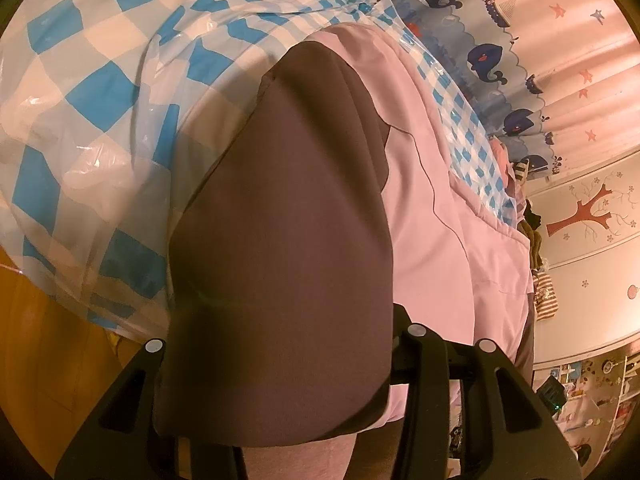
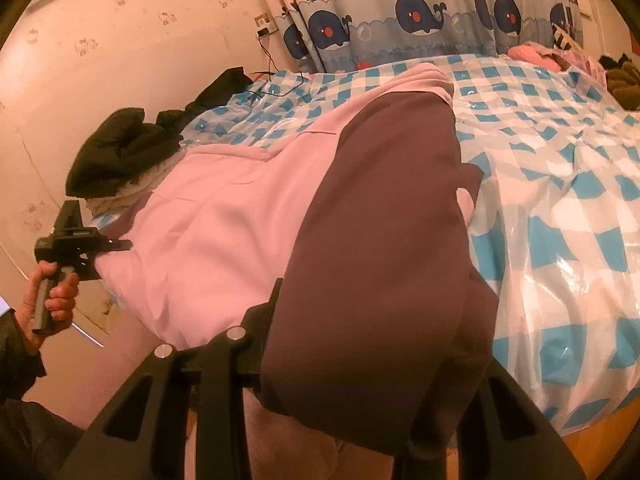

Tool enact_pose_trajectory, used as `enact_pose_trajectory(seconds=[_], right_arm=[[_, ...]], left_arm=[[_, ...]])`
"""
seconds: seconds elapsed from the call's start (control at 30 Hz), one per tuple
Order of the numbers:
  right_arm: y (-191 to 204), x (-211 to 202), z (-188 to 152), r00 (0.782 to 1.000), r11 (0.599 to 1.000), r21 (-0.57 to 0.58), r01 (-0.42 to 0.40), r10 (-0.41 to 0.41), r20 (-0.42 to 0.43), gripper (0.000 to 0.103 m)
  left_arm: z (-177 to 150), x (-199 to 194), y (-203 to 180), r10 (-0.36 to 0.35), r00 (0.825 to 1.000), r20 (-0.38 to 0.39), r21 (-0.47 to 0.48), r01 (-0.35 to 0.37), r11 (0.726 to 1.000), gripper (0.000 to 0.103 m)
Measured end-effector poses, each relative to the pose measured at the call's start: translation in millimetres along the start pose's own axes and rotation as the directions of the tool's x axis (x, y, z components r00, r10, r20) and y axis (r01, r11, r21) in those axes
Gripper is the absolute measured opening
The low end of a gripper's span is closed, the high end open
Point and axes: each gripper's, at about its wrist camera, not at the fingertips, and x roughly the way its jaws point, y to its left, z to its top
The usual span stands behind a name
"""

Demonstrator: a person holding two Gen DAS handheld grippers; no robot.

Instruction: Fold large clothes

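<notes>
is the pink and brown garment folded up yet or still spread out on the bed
Still mostly spread: the garment lies long across the checked cover, brown sleeves over pink body.

No legible text, label, brand, number or sign is found in either view. The curtain (image 2: pixel 400 20) behind the bed (image 2: pixel 560 160) carries printed whales, sailboats and starfish only, no lettering. The wallpaper (image 2: pixel 120 20) left of the curtain shows small cartoon figures, too small to read any writing on them. The wall to the right of the curtain in the left wrist view bears a tree decal (image 1: pixel 584 210) without words. Items on the shelves (image 1: pixel 600 392) below that decal are too blurred to read.
</notes>
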Motion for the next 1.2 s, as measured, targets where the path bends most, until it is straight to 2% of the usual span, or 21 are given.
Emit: enact_pose_trajectory(seconds=[0.1, 0.2, 0.27, 0.3, 0.37, 0.43, 0.57, 0.63, 0.7, 0.77, 0.83, 0.97, 1.03, 1.07, 1.1, 1.13, 1.2], right_arm=[[-18.6, 3.7, -8.4, 0.997, 0.993, 0.093, -0.074, 0.076, -0.022, 0.035], [-40.7, 10.3, -16.6, 0.984, 0.962, 0.22, -0.16, 0.174, -0.043, 0.04], [-48.4, 13.6, -19.4, 0.975, 0.943, 0.266, -0.2, 0.219, -0.043, 0.041], [-49.3, 13.6, -18.4, 0.973, 0.938, 0.274, -0.21, 0.228, -0.037, 0.041], [-41.9, 10.3, -13.0, 0.977, 0.949, 0.246, -0.2, 0.213, -0.027, 0.041], [-34.8, 6.7, -5.7, 0.981, 0.958, 0.22, -0.185, 0.192, -0.014, 0.041], [-44.4, 16.1, -4.3, 0.981, 0.947, 0.271, -0.171, 0.19, -0.047, 0.041], [-52.9, 23.5, -12.9, 0.977, 0.936, 0.307, -0.172, 0.202, -0.07, 0.041], [-57.0, 23.3, -14.6, 0.976, 0.93, 0.324, -0.173, 0.205, -0.067, 0.041], [-51.9, 24.7, -8.4, 0.982, 0.938, 0.311, -0.15, 0.179, -0.065, 0.041], [-48.5, 26.3, -4.2, 0.984, 0.941, 0.309, -0.139, 0.166, -0.064, 0.041], [-55.2, 30.2, -13.4, 0.977, 0.926, 0.354, -0.132, 0.181, -0.109, 0.045], [-64.4, 23.3, -26.2, 0.973, 0.904, 0.404, -0.14, 0.201, -0.113, 0.053], [-67.3, 17.8, -30.3, 0.975, 0.901, 0.413, -0.133, 0.194, -0.108, 0.053], [-69.4, 9.1, -33.2, 0.979, 0.901, 0.416, -0.121, 0.177, -0.098, 0.054], [-68.6, 0.1, -32.1, 0.986, 0.909, 0.405, -0.096, 0.144, -0.089, 0.055], [-54.4, -9.3, -19.0, 0.994, 0.945, 0.327, -0.023, 0.057, -0.094, 0.055]], left_arm=[[0.4, 2.9, 8.1, -0.012, 1.0, -0.009, -0.035, 0.011, 0.999, 0.051], [-1.1, 5.1, 17.0, -0.018, 1.0, -0.005, -0.062, 0.018, 0.998, 0.062], [-3.3, 6.6, 21.5, -0.032, 0.999, -0.003, -0.073, 0.032, 0.997, 0.065], [-4.1, 7.5, 24.2, -0.043, 0.999, 0.0, -0.082, 0.043, 0.996, 0.065], [-5.7, 1.9, 23.8, -0.077, 0.996, 0.039, -0.082, 0.08, 0.993, 0.054], [-8.8, -3.5, 17.4, -0.083, 0.995, 0.059, -0.042, 0.086, 0.995, 0.045], [-9.8, 1.3, 23.2, -0.102, 0.994, 0.031, -0.033, 0.103, 0.994, 0.044], [-8.4, 7.8, 34.2, -0.128, 0.992, 0.013, -0.07, 0.129, 0.989, 0.054], [-4.5, 13.7, 39.9, -0.15, 0.989, 0.009, -0.095, 0.15, 0.984, 0.055], [3.5, 15.1, 35.7, -0.135, 0.99, 0.037, -0.082, 0.138, 0.987, 0.055], [11.5, 15.0, 28.8, -0.136, 0.988, 0.069, -0.058, 0.14, 0.988, 0.045], [10.3, 17.7, 36.7, -0.17, 0.984, 0.054, -0.058, 0.173, 0.983, 0.044], [4.1, 17.1, 46.6, -0.201, 0.979, 0.037, -0.07, 0.203, 0.977, 0.053], [2.3, 15.8, 51.7, -0.206, 0.978, 0.035, -0.086, 0.208, 0.974, 0.058], [0.8, 14.3, 54.7, -0.2, 0.979, 0.036, -0.092, 0.202, 0.975, 0.069], [0.9, 12.3, 58.1, -0.183, 0.982, 0.042, -0.1, 0.187, 0.977, 0.077], [3.7, 11.5, 60.3, -0.194, 0.98, 0.05, -0.109, 0.199, 0.974, 0.078]])
